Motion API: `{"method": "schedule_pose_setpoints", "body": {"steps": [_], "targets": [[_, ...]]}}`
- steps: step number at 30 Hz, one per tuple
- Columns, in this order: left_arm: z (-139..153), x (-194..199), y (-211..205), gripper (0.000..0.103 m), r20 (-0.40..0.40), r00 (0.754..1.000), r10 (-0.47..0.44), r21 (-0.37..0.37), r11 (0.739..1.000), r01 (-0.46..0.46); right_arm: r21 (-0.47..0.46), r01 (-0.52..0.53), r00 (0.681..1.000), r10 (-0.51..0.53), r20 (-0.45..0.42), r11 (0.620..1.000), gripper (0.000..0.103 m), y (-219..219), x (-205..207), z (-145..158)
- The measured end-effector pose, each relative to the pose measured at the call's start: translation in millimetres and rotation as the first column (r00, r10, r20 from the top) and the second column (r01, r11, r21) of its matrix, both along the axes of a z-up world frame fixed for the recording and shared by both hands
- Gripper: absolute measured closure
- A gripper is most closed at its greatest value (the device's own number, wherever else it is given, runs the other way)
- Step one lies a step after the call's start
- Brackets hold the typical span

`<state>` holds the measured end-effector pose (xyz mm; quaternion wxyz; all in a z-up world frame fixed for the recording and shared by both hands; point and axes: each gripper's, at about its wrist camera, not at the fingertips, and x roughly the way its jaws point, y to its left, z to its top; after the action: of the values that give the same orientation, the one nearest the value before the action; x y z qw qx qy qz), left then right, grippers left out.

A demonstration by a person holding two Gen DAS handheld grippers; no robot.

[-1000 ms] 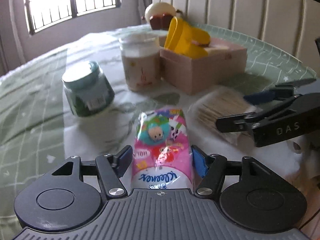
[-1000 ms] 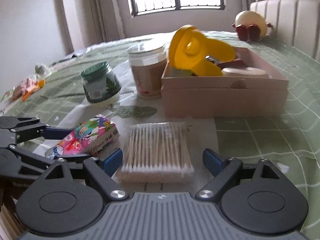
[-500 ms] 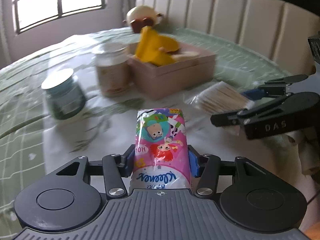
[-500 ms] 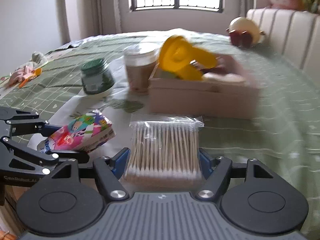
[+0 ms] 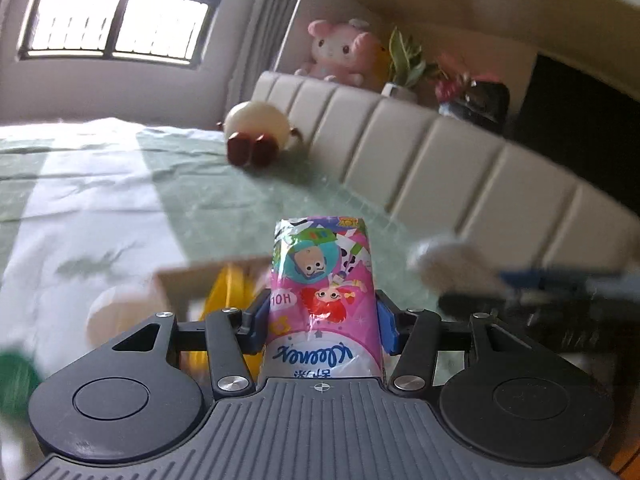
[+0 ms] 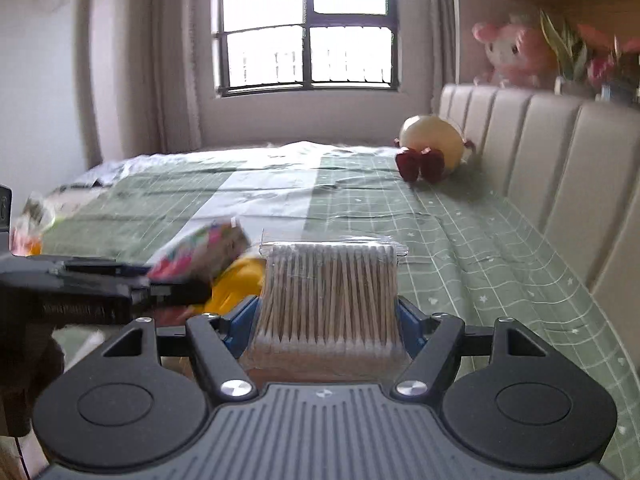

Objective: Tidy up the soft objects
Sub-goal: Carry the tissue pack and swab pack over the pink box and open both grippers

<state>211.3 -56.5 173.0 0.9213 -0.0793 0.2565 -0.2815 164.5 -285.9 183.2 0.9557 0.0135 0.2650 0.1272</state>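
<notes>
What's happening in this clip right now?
A person is tidying small items on a table covered with a green cloth, one hand-held gripper in each hand. The left hand-held gripper is clamped on a pink Kleenex tissue pack, and the right hand-held gripper is clamped on a bag of cotton swabs. Both items are lifted off the table, above a tan box that holds something yellow. Neither item has been set down yet.

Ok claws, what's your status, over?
Left claw shut on tissue pack. Right claw shut on cotton swab pack. Both held above box. Nothing in the way.
</notes>
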Motion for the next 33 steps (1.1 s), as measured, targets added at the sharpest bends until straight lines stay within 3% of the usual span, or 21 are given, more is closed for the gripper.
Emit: {"method": "schedule_pose_setpoints", "body": {"steps": [2, 5, 8, 10, 11, 15, 23, 28, 30, 32, 33], "targets": [[13, 46, -3, 0.046, -0.093, 0.995, -0.039, -0.032, 0.999, 0.036, 0.062, 0.01, 0.999, -0.007, -0.053, 0.998, 0.031, -9, 36, -4], [8, 114, -8, 0.045, -0.273, 0.958, -0.085, -0.046, 0.996, 0.076, 0.158, 0.02, 0.992, 0.001, -0.128, 0.987, 0.031, -15, 80, -22], [-17, 160, -16, 0.045, -0.397, 0.917, -0.031, 0.047, 0.997, 0.054, 0.234, 0.013, 0.975, 0.04, -0.219, 0.972, 0.031, -9, 115, -51], [-37, 176, -19, 0.044, -0.438, 0.899, 0.022, 0.126, 0.991, 0.038, 0.221, -0.03, 0.968, 0.083, -0.236, 0.975, 0.031, 4, 123, -68], [-45, 178, -17, 0.044, -0.44, 0.897, 0.035, 0.147, 0.989, 0.034, 0.192, -0.057, 0.966, 0.103, -0.237, 0.98, 0.031, 14, 126, -76], [-57, 184, -13, 0.044, -0.425, 0.905, -0.01, 0.115, 0.991, 0.065, 0.081, -0.101, 0.962, 0.118, -0.245, 0.992, 0.027, 40, 133, -96], [-27, 158, -13, 0.046, -0.322, 0.944, -0.068, 0.052, 0.995, 0.09, 0.124, -0.154, 0.977, 0.17, -0.126, 0.98, 0.018, 9, 92, -61], [-17, 147, 2, 0.046, -0.294, 0.954, -0.062, -0.002, 0.998, 0.065, 0.163, -0.09, 0.99, 0.106, -0.092, 0.983, 0.017, -3, 88, -53], [-22, 144, 1, 0.049, -0.309, 0.949, -0.06, 0.033, 0.997, 0.074, 0.202, -0.033, 0.991, 0.057, -0.117, 0.979, 0.026, -6, 91, -60], [-30, 140, -2, 0.051, -0.324, 0.945, -0.045, 0.108, 0.99, 0.085, 0.269, -0.038, 0.981, 0.088, -0.176, 0.962, 0.058, -2, 93, -75], [-34, 138, -3, 0.051, -0.332, 0.942, -0.048, 0.131, 0.987, 0.096, 0.284, -0.037, 0.974, 0.097, -0.203, 0.958, 0.06, 3, 96, -83]]}}
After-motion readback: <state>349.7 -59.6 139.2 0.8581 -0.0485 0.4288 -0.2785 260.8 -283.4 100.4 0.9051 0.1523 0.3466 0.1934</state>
